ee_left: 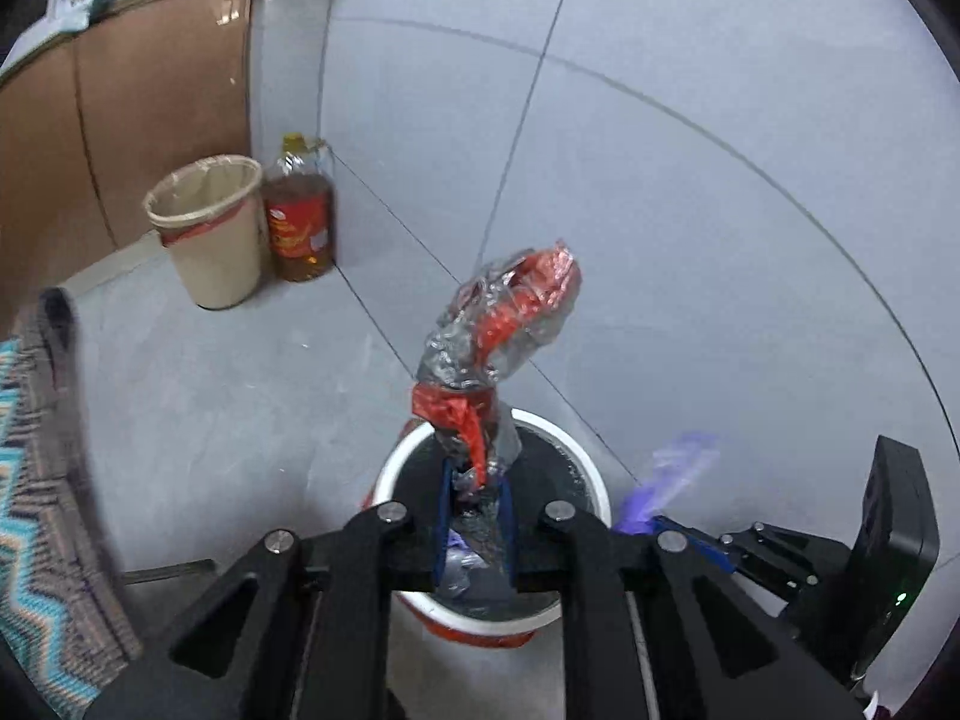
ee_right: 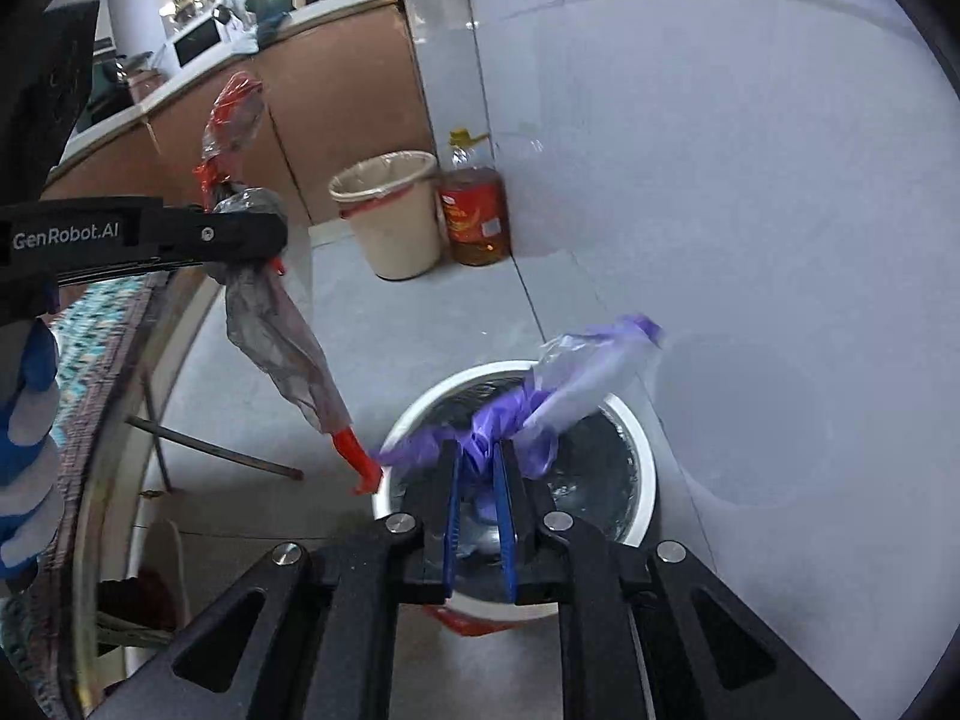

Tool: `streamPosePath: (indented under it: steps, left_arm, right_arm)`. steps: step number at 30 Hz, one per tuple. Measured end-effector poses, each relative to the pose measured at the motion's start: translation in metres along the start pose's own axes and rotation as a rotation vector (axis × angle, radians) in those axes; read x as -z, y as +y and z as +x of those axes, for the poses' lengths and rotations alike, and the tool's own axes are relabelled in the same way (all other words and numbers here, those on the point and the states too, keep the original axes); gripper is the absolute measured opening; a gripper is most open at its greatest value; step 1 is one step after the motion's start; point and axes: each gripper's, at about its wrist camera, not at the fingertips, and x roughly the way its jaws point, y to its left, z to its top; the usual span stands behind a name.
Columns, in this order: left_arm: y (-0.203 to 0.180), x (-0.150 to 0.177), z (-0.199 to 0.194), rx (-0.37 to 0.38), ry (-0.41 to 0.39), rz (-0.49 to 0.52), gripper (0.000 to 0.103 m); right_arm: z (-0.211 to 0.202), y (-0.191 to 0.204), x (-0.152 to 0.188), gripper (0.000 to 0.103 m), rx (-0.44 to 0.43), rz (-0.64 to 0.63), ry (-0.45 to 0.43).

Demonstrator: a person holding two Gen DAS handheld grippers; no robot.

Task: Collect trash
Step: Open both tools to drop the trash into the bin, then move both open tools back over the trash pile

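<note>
My left gripper (ee_left: 474, 480) is shut on the grey trash bag's bunched edge with its red drawstring (ee_left: 462, 414); crumpled clear and red plastic (ee_left: 510, 312) sticks up past the fingers. It hangs above a white-rimmed trash bin (ee_left: 576, 450) lined in black. From the right wrist view the left gripper (ee_right: 264, 240) holds the grey bag (ee_right: 282, 354), which stretches down to the bin rim (ee_right: 636, 444). My right gripper (ee_right: 477, 450) is shut on the purple drawstring and clear bag edge (ee_right: 576, 372) over the bin.
A beige waste basket (ee_left: 210, 228) with a liner and a large oil bottle (ee_left: 300, 216) stand against the wall beside brown cabinets (ee_left: 120, 120). A zigzag-patterned cloth (ee_left: 36, 480) lies at the left. A metal bar (ee_right: 216, 450) lies on the tiled floor.
</note>
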Motion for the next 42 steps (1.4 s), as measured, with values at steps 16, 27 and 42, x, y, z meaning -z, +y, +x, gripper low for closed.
streamPosePath:
  steps: [16, 27, 42]
  left_arm:
    - [0.004, 0.005, -0.009, 0.091, -0.017, -0.014, 0.045]
    - [-0.005, 0.027, -0.151, 0.097, -0.227, -0.001, 0.045]
    - [0.022, 0.119, -0.35, -0.029, -0.445, -0.005, 0.045]
  right_arm:
    - [-0.007, -0.024, 0.007, 0.034, 0.029, 0.076, -0.012]
    - [-0.128, 0.008, 0.019, 0.085, 0.021, 0.109, -0.184]
    - [-0.261, 0.122, 0.035, 0.103, -0.126, -0.02, -0.388]
